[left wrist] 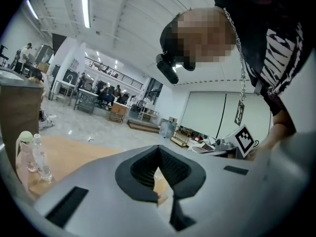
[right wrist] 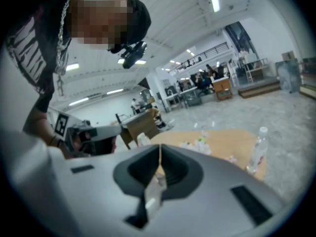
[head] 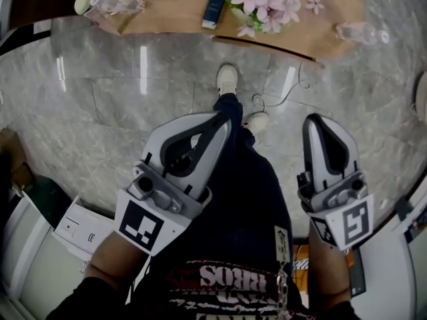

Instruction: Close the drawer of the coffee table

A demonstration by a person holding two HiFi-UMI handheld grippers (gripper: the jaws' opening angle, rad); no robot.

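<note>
Left gripper (head: pixel 220 122) and right gripper (head: pixel 319 122), jaws pressed together, nothing between, above the person's legs (head: pixel 247 192); table (head: pixel 167 5) cut off at top edge, front face hidden.

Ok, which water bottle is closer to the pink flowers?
The bottle at the right end of the table; a loose blossom lies between it and the flowers. The other bottle is at the left end, beyond the dark blue box.
</note>
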